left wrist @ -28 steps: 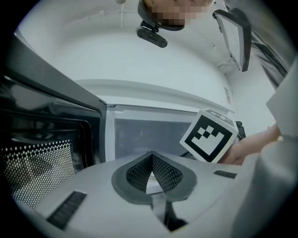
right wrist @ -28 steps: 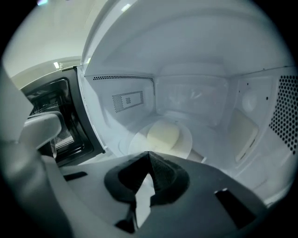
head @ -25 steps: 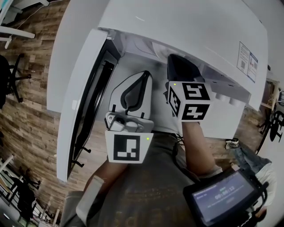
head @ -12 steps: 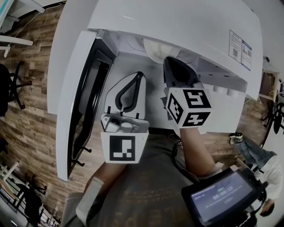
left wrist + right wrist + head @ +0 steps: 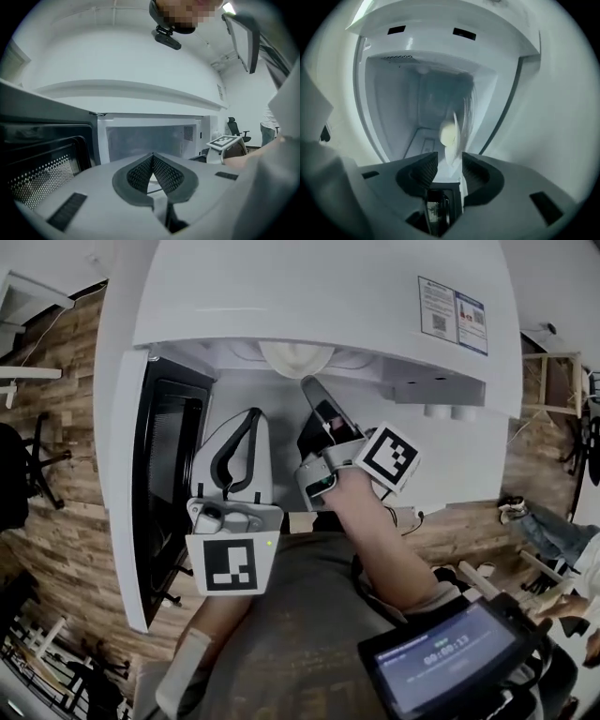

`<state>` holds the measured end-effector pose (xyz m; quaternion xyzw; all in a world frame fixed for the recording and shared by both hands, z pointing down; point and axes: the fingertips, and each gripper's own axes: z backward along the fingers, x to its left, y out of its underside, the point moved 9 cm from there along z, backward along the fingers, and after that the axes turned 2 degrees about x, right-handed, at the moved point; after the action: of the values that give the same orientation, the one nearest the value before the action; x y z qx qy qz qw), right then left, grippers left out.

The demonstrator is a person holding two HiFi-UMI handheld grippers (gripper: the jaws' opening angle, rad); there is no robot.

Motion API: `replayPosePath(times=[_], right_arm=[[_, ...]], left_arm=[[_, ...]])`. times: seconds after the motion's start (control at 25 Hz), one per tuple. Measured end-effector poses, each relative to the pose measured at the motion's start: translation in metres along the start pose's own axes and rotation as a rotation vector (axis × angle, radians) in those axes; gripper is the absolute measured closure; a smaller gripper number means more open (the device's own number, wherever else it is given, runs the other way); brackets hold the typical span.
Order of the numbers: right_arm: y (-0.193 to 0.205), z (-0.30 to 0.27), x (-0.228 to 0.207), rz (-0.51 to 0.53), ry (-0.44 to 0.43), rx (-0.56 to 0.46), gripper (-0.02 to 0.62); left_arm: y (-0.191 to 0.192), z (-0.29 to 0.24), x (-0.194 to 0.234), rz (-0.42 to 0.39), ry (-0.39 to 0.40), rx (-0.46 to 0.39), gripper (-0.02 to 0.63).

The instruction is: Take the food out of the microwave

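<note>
The white microwave [image 5: 328,287] stands with its door [image 5: 159,474] swung open to the left. Inside sits a white plate [image 5: 295,357] carrying a pale lump of food [image 5: 448,133]. My right gripper [image 5: 314,395] is rolled on its side and reaches into the cavity toward the plate. Its jaws have just been opening and stand apart, and in the right gripper view [image 5: 450,166] the plate's rim [image 5: 457,140] shows edge-on in the gap, not pinched. My left gripper [image 5: 248,418] hovers shut and empty before the cavity [image 5: 150,136], its tips [image 5: 152,157] touching.
The open door [image 5: 42,159] sticks out at the left of the left gripper. A tablet screen [image 5: 450,662] hangs at the lower right near my body. Wood-pattern floor [image 5: 56,484] with office chairs lies at the left. A person [image 5: 562,549] is at the right edge.
My right gripper has rolled over onto its side and pushed further into the microwave toward the plate. The left gripper has stayed about where it was.
</note>
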<state>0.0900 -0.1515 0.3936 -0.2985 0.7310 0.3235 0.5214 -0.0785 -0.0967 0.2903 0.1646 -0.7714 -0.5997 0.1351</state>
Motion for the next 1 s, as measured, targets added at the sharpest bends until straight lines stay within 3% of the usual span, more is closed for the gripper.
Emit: replayPosePath(times=[0.32,0.4,0.48,1.0], right_arm=[[-0.002,-0.023,-0.001,-0.049,0.005,-0.008,0.447],[-0.002,-0.025,-0.003,-0.036,0.011,-0.005,0.521],[-0.002,-0.025,-0.002,-0.021,0.008,-0.003,0.548],[0.004,0.002,-0.005,0.019,-0.013,0.011,0.549]], left_arm=[[0.0,-0.001,0.001,-0.036,0.015,0.006,0.598],[0.001,-0.001,0.002,-0.036,0.015,0.007,0.598],[0.001,0.0,0.002,-0.036,0.014,0.011,0.598],[0.002,-0.002,-0.002,-0.017,0.002,0.003,0.598]])
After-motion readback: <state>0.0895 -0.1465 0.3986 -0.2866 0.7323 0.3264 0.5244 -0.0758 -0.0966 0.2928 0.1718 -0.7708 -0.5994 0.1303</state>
